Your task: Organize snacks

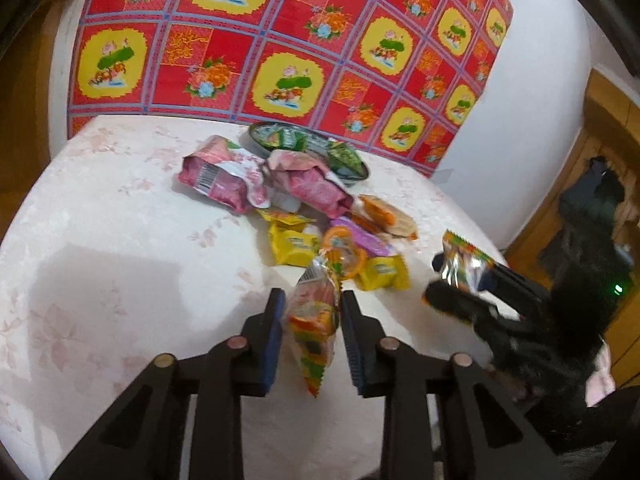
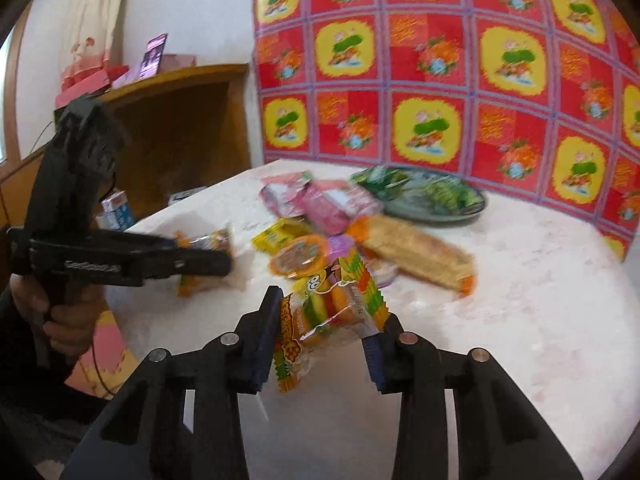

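L gripper (image 1: 312,300) is clamping a clear gummy packet (image 1: 314,320), jaws narrow on it, holding it above the pale floral table (image 1: 120,240). R gripper (image 2: 326,320) is pinching a burger-print candy packet (image 2: 332,320) the same way, off the tabletop. Rest of the snacks are sitting mid-table: pink bags (image 1: 224,176), yellow packs (image 1: 294,246), long orange wafer pack (image 2: 416,256), w/ green packets already lying in the dark dish (image 2: 472,210) near the red patterned wall cloth (image 1: 280,40).

Motion blur smears the green packets (image 2: 436,192) on the plate (image 2: 472,210); pink packets (image 1: 304,184) hide its near rim.
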Action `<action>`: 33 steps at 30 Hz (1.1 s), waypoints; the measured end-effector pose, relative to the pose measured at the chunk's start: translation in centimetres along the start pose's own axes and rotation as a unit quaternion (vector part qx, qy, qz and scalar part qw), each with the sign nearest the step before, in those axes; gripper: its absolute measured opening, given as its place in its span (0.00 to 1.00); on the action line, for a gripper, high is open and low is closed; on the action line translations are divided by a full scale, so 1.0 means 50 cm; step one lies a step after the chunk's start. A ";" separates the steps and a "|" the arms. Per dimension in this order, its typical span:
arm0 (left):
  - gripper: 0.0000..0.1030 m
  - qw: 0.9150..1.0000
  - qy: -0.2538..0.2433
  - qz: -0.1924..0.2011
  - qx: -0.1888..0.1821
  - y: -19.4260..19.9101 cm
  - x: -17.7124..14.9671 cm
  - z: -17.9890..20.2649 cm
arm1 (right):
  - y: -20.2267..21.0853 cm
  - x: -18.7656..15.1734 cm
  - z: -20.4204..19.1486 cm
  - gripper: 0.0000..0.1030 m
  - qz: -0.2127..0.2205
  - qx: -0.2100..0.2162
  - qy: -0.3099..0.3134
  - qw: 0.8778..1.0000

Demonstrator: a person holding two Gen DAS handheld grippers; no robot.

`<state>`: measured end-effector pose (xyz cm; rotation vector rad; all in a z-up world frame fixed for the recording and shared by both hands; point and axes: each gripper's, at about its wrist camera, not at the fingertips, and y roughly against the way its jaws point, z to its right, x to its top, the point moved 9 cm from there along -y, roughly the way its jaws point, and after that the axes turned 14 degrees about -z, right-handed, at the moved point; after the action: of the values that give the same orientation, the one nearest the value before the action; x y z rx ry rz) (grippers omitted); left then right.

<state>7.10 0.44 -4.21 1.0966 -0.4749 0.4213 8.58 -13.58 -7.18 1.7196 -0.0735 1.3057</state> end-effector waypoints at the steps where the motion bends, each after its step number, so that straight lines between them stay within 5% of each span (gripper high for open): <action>1: 0.26 1.000 -0.004 0.004 0.004 0.004 0.001 0.004 | 0.008 0.003 0.011 0.37 0.001 -0.007 -0.003 1.000; 13: 0.22 0.998 -0.043 0.044 0.028 0.056 0.020 0.046 | 0.054 0.056 0.063 0.37 0.006 -0.016 -0.026 1.000; 22: 0.23 0.987 -0.120 0.039 0.099 0.083 0.170 0.076 | 0.072 0.151 0.083 0.37 0.013 -0.041 0.022 0.999; 27: 0.22 0.981 -0.129 0.018 0.143 0.043 0.253 0.069 | 0.030 0.180 0.109 0.37 -0.029 -0.020 0.019 0.999; 33: 0.22 0.982 -0.147 -0.012 0.121 -0.025 0.300 0.089 | -0.016 0.202 0.145 0.37 -0.059 -0.011 0.025 0.998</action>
<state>19.45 -2.80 4.93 1.4084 -0.6833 0.3015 18.56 -13.50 0.26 1.6462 0.0418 1.2564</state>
